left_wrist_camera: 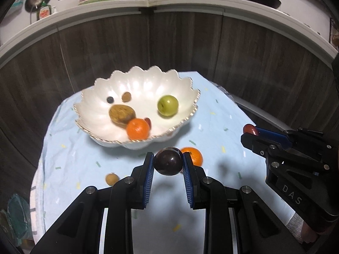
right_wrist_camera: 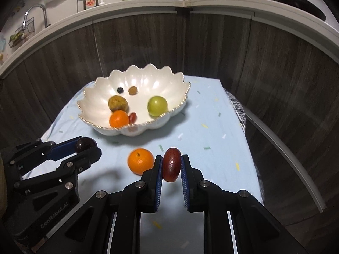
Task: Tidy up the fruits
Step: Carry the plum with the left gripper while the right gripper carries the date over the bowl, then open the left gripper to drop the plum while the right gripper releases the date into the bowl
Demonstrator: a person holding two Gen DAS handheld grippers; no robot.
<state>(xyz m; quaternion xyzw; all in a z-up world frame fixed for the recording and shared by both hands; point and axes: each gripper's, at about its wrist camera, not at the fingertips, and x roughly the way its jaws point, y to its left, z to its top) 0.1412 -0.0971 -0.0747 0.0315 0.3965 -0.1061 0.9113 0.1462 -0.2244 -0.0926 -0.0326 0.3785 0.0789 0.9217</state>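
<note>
A pale blue surface [left_wrist_camera: 70, 148] carries a scalloped bowl [left_wrist_camera: 101, 86] at frame centre, already holding several fruits. The left gripper [left_wrist_camera: 168, 164] clamps a dark plum [left_wrist_camera: 168, 164], the right gripper [right_wrist_camera: 171, 167] a red date [right_wrist_camera: 171, 167]; an orange [right_wrist_camera: 139, 163] and a small tan fruit [left_wrist_camera: 111, 178] remain outside.

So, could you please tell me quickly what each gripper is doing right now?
Left gripper: shut on the dark plum.
Right gripper: shut on the red date.

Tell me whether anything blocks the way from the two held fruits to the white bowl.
Nothing visible does. Left gripper holds the dark plum, right gripper the red date; only bare blue cloth lies before the bowl.
</note>
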